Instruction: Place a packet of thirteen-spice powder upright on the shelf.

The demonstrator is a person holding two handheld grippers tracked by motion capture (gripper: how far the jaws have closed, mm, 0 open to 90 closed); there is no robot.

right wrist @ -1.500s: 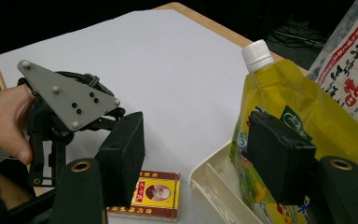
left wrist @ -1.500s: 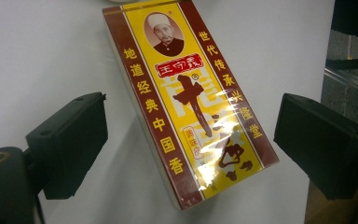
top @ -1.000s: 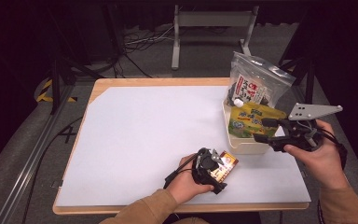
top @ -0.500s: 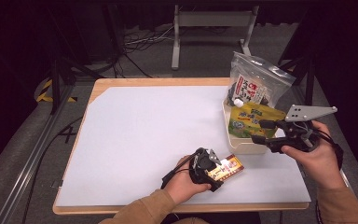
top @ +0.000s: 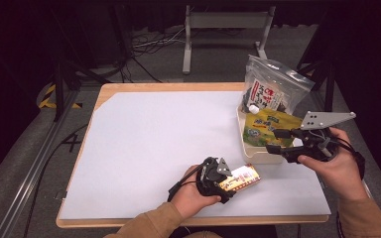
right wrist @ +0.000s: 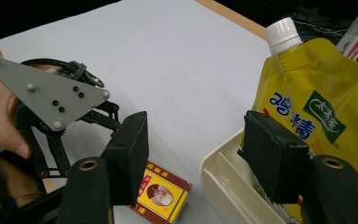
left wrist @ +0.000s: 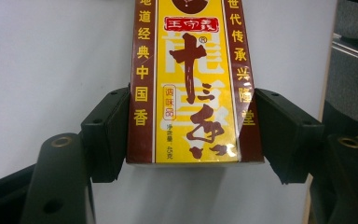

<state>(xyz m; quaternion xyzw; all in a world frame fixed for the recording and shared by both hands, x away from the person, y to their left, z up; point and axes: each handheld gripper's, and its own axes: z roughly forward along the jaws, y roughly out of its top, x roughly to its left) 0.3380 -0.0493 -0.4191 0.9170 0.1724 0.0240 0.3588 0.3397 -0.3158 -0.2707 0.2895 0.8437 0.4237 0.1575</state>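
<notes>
Closing since the earlier frame, the left gripper (top: 228, 182) now has both pads against the long sides of one seasoning box (left wrist: 193, 79), flat on the white table (top: 154, 139). Light, stiff card: grip the narrow sides. Right gripper (top: 277, 141) stands open, apparently empty, at one cream tray (top: 263, 156) holding one yellow pouch (right wrist: 317, 107) and one clear bag (top: 270, 91).
</notes>
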